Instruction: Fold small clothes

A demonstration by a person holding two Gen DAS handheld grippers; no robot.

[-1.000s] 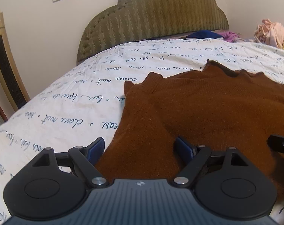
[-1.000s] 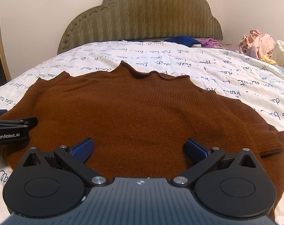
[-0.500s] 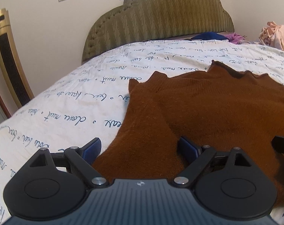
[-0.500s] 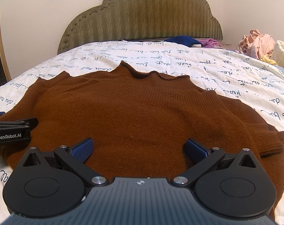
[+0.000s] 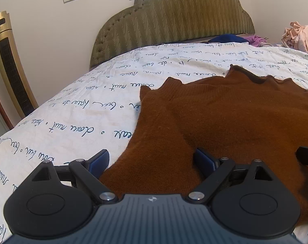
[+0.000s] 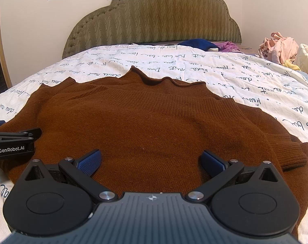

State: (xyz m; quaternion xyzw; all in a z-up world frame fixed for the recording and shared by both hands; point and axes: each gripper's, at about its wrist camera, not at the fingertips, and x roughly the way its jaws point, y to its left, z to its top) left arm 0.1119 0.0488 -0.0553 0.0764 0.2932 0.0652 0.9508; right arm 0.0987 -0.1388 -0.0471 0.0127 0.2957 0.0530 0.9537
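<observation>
A brown knit sweater [image 6: 154, 122] lies flat on the bed, collar toward the headboard. In the left wrist view its left sleeve [image 5: 154, 142] runs down between the fingers of my left gripper [image 5: 151, 160], whose jaws stand wide apart over the cloth without pinching it. My right gripper [image 6: 150, 160] hovers open above the lower middle of the sweater, blue pads wide apart with only flat cloth below. The left gripper [image 6: 13, 142] also shows at the left edge of the right wrist view, over the sweater's left side. The right sleeve cuff [image 6: 292, 152] lies folded at the right.
The bed has a white sheet [image 5: 82, 111] printed with blue script and an olive padded headboard [image 6: 154, 16]. A gold tower fan [image 5: 9, 65] stands left of the bed. Loose clothes [image 6: 279, 46] are piled at the far right, and blue and purple garments [image 6: 204, 44] lie by the headboard.
The left wrist view has shifted slightly, showing more of the wall and fan at left. The left jaws have spread a little wider. The right gripper has not moved.
</observation>
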